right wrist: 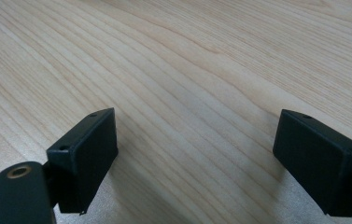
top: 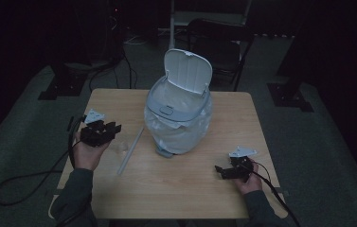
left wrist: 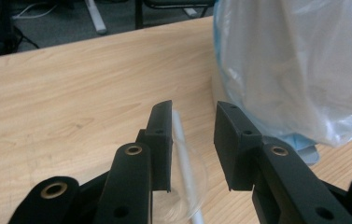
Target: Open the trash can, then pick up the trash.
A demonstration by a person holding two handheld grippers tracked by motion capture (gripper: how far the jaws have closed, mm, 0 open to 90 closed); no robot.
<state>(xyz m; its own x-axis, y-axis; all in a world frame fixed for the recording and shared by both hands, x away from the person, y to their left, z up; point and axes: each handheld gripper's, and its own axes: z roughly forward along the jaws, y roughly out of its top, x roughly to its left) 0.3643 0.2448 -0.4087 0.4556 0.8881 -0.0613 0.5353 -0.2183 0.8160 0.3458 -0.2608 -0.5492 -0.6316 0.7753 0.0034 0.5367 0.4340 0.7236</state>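
Clear plastic, a thin tube point(left wrist: 186, 158), lies on the table point(left wrist: 71, 93) in the gap of our left gripper point(left wrist: 192, 140), whose jaws stand apart and clear of it. Its near end is cut off. Beyond them to the right rises the bagged bin point(left wrist: 299, 65). Our right gripper point(right wrist: 194, 154) gapes wide over bare wood.

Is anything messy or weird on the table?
A little. The bin has its lid flipped up, and its plastic bag hangs baggy over the outside instead of tucked in. A thin clear stick lies loose on the table, between the left gripper's open jaws.
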